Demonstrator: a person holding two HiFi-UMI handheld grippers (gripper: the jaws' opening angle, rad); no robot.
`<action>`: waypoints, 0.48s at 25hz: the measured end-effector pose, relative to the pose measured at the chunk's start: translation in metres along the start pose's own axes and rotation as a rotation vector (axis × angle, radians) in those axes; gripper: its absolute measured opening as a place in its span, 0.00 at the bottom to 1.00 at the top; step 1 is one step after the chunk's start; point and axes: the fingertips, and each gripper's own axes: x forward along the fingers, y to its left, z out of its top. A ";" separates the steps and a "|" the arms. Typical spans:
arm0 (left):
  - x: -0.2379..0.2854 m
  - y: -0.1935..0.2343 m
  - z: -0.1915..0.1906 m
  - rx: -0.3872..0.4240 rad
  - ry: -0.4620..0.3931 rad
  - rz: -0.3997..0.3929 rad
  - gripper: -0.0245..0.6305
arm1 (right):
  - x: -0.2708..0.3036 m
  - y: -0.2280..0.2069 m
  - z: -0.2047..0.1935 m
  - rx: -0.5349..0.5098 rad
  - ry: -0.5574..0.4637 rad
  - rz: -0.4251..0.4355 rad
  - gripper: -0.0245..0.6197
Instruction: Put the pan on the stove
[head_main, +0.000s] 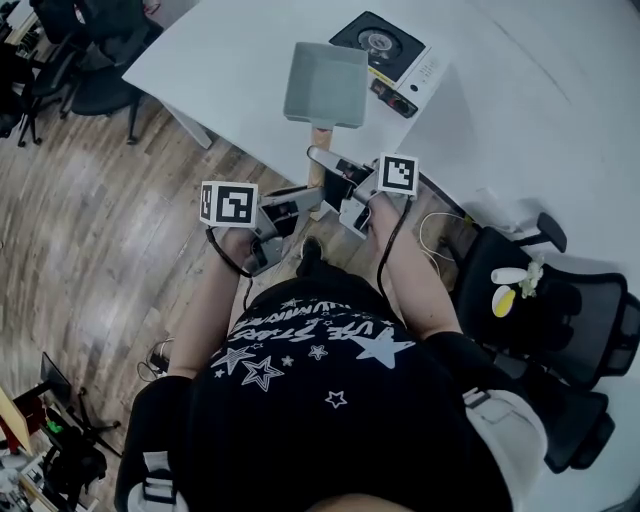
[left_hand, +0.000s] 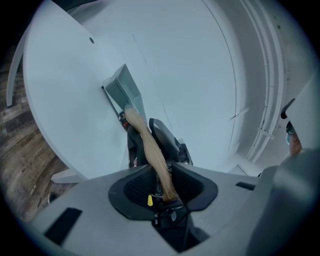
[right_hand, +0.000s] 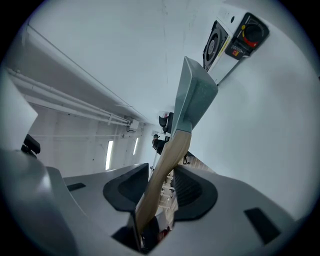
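Grey pan (head_main: 325, 85), one, near one stove (head_main: 385, 50) — left tool (left_hand: 162, 177) and right tool (right_hand: 161, 180) clamp its handle (right_hand: 174, 147).

Here are the right tongs (right_hand: 160, 187), their dark pads clamped on a pale wooden handle (right_hand: 170, 155) that runs up slantwise between them and deep into the throat behind. At its far end sits the pan (right_hand: 195, 100), grey-green and square-sided (seen nearly edge-on, so its inside stays hidden). Beyond it, top right, lies the stove (right_hand: 226, 31), white with a black round burner and a red knob (right_hand: 252, 32) on its front panel. The white desk (right_hand: 270, 150) fills the right side, and pale pipes (right_hand: 75, 105) run along the wall at left.
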 end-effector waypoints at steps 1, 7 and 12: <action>0.004 0.001 0.006 0.003 0.004 -0.001 0.22 | 0.000 -0.001 0.008 -0.003 -0.004 0.002 0.27; 0.035 0.011 0.040 0.023 0.037 -0.003 0.22 | -0.005 -0.014 0.055 -0.011 -0.039 0.009 0.27; 0.057 0.022 0.063 0.029 0.062 -0.004 0.22 | -0.008 -0.028 0.087 -0.017 -0.062 0.003 0.27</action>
